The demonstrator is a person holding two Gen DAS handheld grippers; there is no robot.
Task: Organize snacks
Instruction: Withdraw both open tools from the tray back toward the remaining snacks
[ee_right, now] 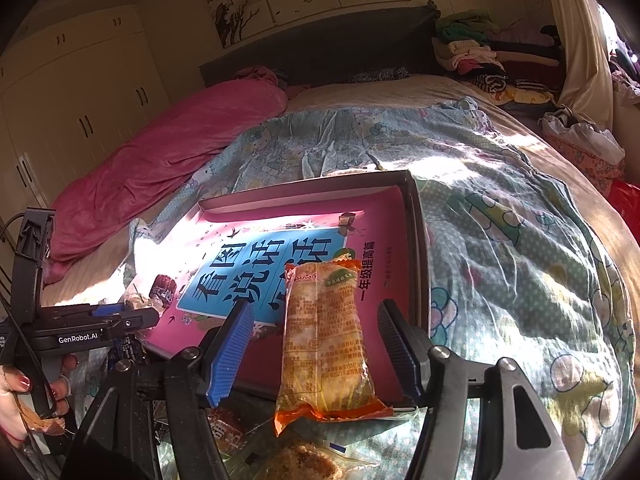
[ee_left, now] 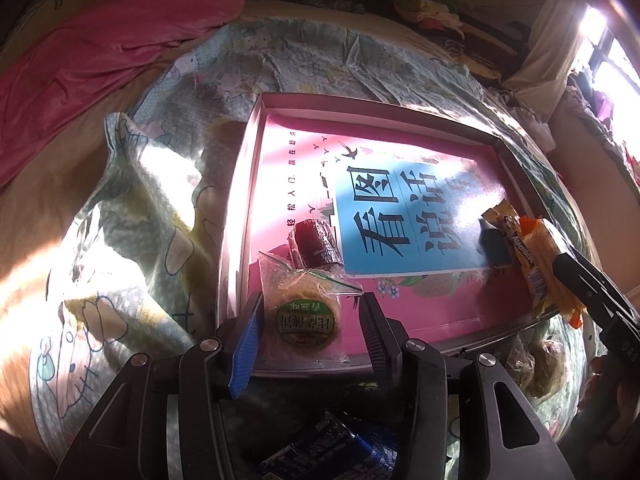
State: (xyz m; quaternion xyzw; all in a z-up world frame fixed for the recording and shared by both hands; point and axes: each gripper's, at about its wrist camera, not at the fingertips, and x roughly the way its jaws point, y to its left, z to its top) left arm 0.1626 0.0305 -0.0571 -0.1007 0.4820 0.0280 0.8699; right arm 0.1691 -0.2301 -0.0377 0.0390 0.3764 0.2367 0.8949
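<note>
Both claws stand spread: the left claw [ee_left: 310, 328] around the clear-wrapped round biscuit [ee_left: 306, 320], the right claw [ee_right: 316, 344] around the long orange snack packet [ee_right: 324, 344], which overhangs the shallow pink-lined box [ee_right: 416, 248] rim and could slide onto the bed.

Blue snack wrapper [ee_left: 332, 452] cut off by left wrist view's bottom edge, half hidden behind gripper frame. Crumbly biscuit pack [ee_right: 308, 462] cropped at right wrist view's bottom. Small print on orange packet [ee_right: 324, 344] unreadable.
</note>
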